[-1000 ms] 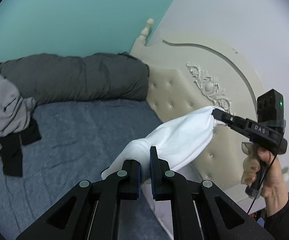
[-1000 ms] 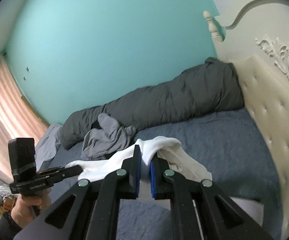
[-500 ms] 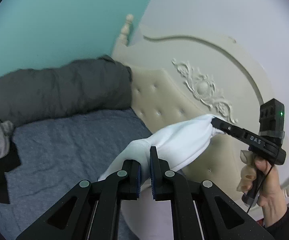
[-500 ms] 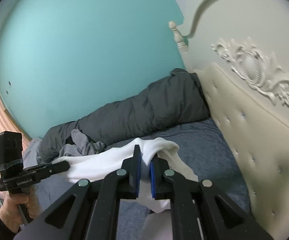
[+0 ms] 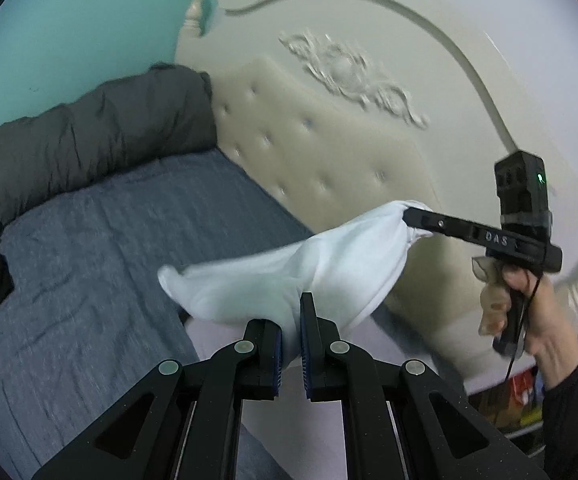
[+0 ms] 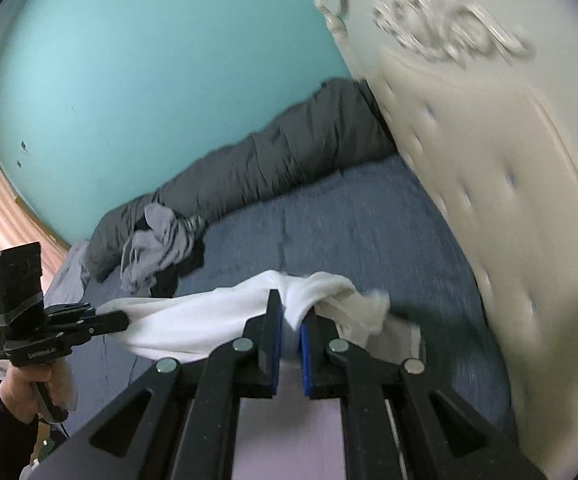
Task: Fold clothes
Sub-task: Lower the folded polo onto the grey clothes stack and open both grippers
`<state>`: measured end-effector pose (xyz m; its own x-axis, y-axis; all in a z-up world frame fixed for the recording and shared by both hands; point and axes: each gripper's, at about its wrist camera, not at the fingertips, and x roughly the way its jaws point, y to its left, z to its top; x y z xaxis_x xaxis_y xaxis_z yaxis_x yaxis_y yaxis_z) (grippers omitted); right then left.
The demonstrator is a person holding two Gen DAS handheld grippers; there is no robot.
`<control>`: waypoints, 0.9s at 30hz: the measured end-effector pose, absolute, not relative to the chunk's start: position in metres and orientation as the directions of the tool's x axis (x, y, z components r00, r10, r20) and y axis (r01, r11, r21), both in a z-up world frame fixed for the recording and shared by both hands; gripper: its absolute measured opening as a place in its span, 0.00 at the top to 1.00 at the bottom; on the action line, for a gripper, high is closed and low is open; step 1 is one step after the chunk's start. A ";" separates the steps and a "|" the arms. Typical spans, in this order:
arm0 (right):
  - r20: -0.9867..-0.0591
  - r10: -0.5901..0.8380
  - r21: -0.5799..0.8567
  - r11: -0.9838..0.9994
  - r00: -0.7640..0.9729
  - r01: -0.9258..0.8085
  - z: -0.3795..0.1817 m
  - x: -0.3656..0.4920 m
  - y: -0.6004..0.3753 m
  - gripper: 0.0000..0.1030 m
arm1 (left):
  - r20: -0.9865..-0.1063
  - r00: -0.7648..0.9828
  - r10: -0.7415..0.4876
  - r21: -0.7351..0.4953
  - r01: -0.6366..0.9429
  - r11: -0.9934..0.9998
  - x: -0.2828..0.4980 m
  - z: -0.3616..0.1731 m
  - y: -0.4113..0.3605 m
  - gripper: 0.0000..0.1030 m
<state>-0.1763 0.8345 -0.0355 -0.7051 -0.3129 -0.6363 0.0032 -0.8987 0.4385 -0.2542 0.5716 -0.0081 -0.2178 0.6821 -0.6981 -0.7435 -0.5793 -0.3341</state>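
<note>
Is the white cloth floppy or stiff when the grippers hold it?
Probably floppy: the white cloth sags between the left gripper and right gripper. Likely light, since small pinches carry it. Its loose end droops, so it may swing.

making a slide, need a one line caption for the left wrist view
Left gripper and right gripper, both shut on a white cloth garment, hold it above a blue bed sheet.
</note>
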 end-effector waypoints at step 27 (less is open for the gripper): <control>-0.758 -0.329 0.451 -0.888 -0.563 -0.088 -0.136 -0.054 0.819 0.93 | -0.742 -0.116 0.660 -0.482 -0.591 -0.646 -0.124 -0.158 0.517 0.96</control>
